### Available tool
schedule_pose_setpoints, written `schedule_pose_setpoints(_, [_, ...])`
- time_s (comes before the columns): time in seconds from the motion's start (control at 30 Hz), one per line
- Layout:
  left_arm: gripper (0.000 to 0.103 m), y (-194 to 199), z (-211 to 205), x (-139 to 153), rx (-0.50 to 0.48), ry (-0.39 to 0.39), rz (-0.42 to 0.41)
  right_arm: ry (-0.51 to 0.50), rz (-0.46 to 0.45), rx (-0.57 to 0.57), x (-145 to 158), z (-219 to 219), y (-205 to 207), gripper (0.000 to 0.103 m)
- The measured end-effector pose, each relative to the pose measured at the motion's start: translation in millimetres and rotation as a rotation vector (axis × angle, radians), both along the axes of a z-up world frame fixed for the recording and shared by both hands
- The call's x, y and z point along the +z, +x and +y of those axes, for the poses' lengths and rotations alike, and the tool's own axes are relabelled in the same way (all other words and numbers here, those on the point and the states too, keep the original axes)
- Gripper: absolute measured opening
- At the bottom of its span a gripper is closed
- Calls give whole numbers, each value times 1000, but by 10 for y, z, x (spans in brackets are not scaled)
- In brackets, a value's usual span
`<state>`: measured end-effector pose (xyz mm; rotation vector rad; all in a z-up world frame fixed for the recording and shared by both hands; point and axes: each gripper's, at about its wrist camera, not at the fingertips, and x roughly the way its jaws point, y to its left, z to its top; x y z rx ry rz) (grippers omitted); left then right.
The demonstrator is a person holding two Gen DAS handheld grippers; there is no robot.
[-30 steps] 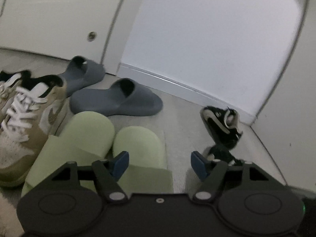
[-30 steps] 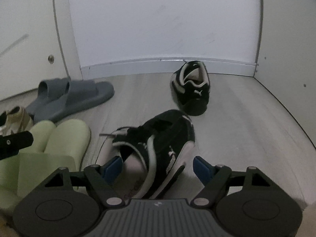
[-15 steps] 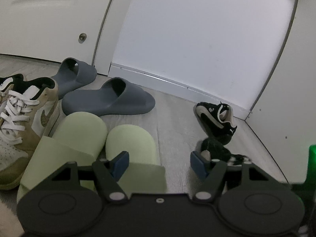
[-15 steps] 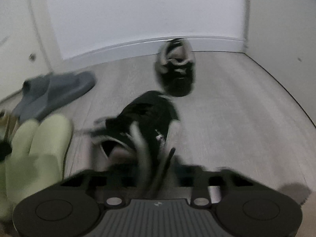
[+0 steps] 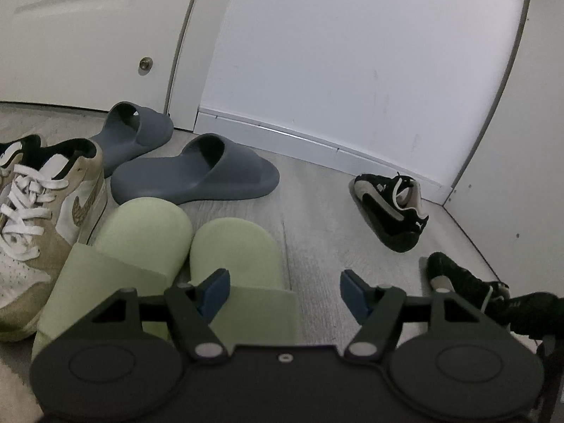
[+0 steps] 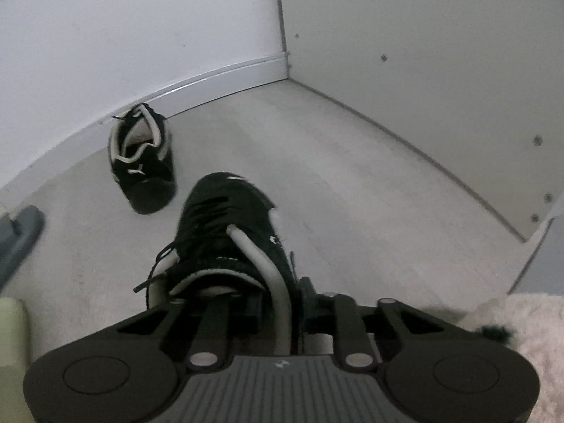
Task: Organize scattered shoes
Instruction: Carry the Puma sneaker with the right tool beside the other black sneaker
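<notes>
Pale wood-look floor runs to a white wall and baseboard. From my left camera, at far left sits a tan-and-white laced sneaker, then two grey slides by the door, and two light-green slides side by side just ahead of my left gripper — its blue-tipped jaws are spread wide, holding nothing. Further right, a black sneaker with white stripe lies near the baseboard. My right gripper has its jaws pinched on the collar of the matching black sneaker — toe pointing away toward the corner, loose lace trailing left.
</notes>
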<state>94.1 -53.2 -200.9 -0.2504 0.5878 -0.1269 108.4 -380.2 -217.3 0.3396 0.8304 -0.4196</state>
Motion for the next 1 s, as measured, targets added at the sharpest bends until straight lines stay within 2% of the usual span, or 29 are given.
schedule_pose_setpoints(0.03, [71, 36, -21, 14, -10, -7, 7, 0, -12, 6, 47, 13, -9, 46])
schedule_pose_setpoints(0.07, [71, 79, -47, 30, -25, -21, 15, -3, -19, 13, 77, 26, -10, 50])
schedule_pose_setpoints(0.2, [71, 272, -231, 113, -87, -41, 7, -1, -52, 72, 212, 54, -79, 50])
schedule_pose_setpoints(0.37, [72, 831, -704, 157, -199, -4, -3, 169, -58, 57, 233, -162, -39, 50])
schedule_pose_setpoints(0.4, [72, 974, -814, 154, -218, 11, -6, 170, -40, 88, 255, -178, -17, 52])
schedule_pose_setpoints(0.43, [72, 1121, -925, 149, -237, 26, -8, 147, -9, 150, 270, -172, 15, 61])
schedule_pose_setpoints(0.5, [72, 1481, -1159, 99, -267, 53, 6, 108, 11, 221, 299, -179, 29, 68])
schedule_pose_setpoints(0.63, [72, 2172, -1584, -36, -321, 91, 29, 285, -23, 151, 184, -454, 22, 69])
schedule_pose_setpoints(0.77, [71, 2593, -1841, -223, -305, 138, 96, 319, -15, 127, 129, -525, 52, 69])
schedule_pose_setpoints(0.83, [67, 2780, -1913, -356, -294, 134, 135, 275, -19, 142, 153, -458, 59, 69])
schedule_pose_setpoints(0.87, [59, 2833, -1926, -401, -278, 135, 150, 263, -20, 146, 147, -440, 54, 69])
schedule_pose_setpoints(0.9, [40, 2884, -1938, -445, -262, 135, 164, 252, -22, 149, 143, -429, 55, 69])
schedule_pose_setpoints(0.93, [34, 2911, -1939, -476, -239, 133, 177, 240, -23, 153, 141, -418, 59, 69])
schedule_pose_setpoints(1.0, [29, 2884, -1894, -486, -213, 104, 177, 237, -24, 154, 131, -425, 78, 69])
